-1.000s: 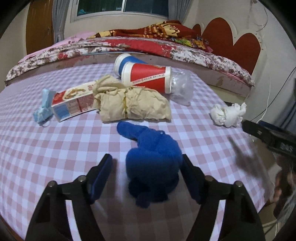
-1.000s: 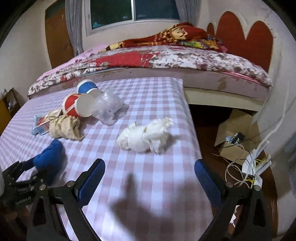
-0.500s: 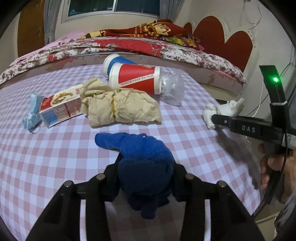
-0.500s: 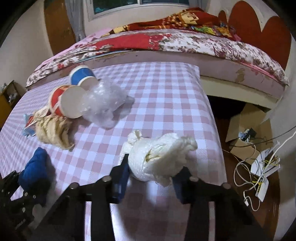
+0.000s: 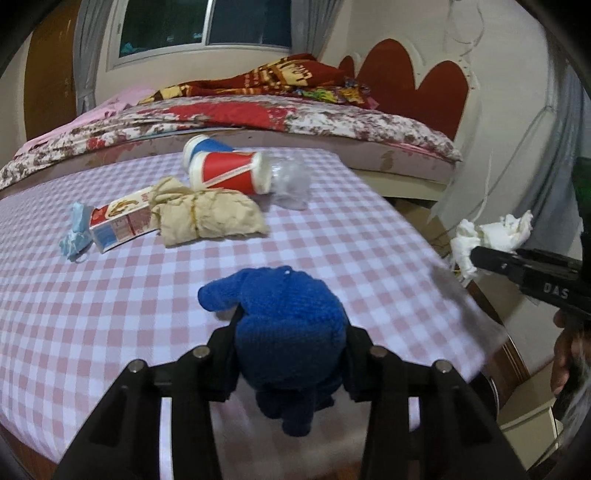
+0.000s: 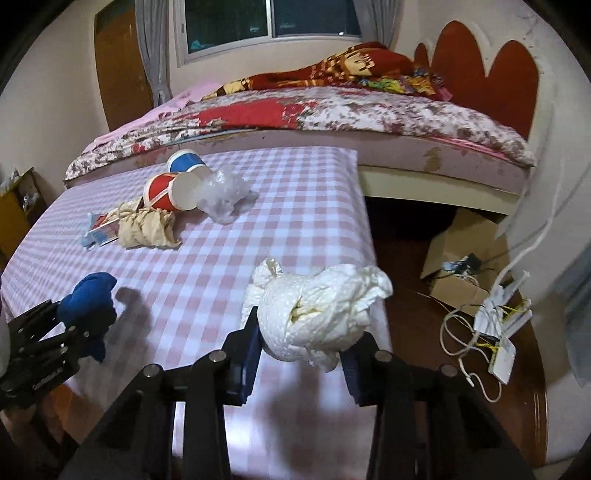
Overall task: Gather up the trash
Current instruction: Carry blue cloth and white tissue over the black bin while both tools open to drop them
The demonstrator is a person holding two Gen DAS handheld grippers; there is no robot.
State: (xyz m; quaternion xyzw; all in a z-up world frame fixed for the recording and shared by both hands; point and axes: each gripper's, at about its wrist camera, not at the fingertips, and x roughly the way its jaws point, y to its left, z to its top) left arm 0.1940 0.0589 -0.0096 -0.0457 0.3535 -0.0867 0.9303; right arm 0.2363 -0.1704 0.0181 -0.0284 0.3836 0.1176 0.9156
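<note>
While clamped, both grippers raised: left gripper (image 5: 291, 350); right gripper (image 6: 299, 354)

Dim bedroom: floral-quilted bed (image 6: 332, 110), red scalloped headboard (image 6: 487, 77), dark window (image 6: 269, 18), checked tablecloth (image 6: 295, 206).

Left tongs (image 5: 291, 328) clamped tight on the blue knit bundle (image 5: 288, 317), right tongs (image 6: 301, 345) pinching the white paper wad (image 6: 321, 317), both lifted.
</note>
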